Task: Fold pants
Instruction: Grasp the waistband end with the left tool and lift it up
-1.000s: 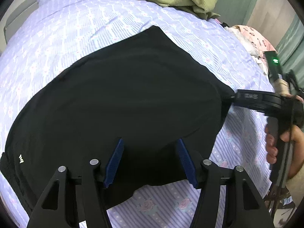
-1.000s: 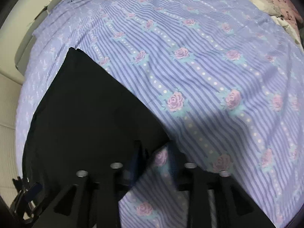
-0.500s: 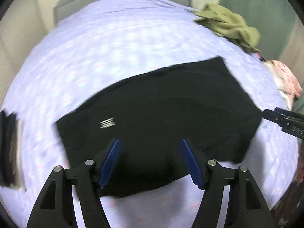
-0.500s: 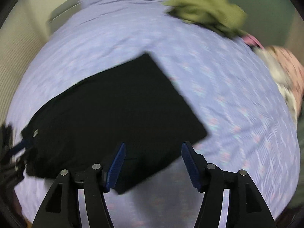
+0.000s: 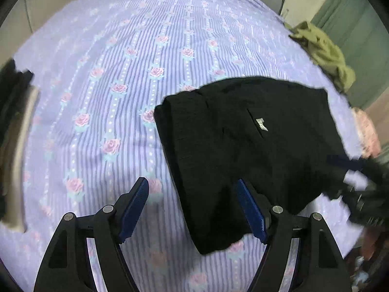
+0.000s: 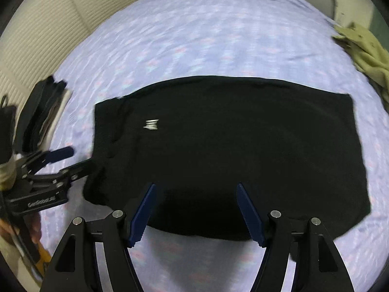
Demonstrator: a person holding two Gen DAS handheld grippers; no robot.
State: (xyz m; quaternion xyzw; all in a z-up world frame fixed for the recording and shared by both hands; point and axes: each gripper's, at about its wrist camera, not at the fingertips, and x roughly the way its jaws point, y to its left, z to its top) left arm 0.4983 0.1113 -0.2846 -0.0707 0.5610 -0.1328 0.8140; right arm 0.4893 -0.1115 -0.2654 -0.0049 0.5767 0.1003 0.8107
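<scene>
My left gripper [image 5: 192,209] has just been opening, jaws wide, nothing clamped. My right gripper [image 6: 197,213] likewise gapes empty above the folded black pants [image 6: 231,150].

Right hand-held gripper [image 5: 350,170] in left wrist view: motion-smeared, cut by right edge, jaw state unreadable there. Pink cloth [image 5: 367,133] beside it: blurred, partly out of frame. Dark folded stack [image 5: 14,126] at left edge: cropped, smeared, contents unclear. Right wrist view: bedsheet [image 6: 206,36] pattern blurred to streaks. White logo [image 6: 152,124] on black pants [image 6: 231,146]: too small to read. Olive garment [image 6: 364,51]: cut by right rim.
</scene>
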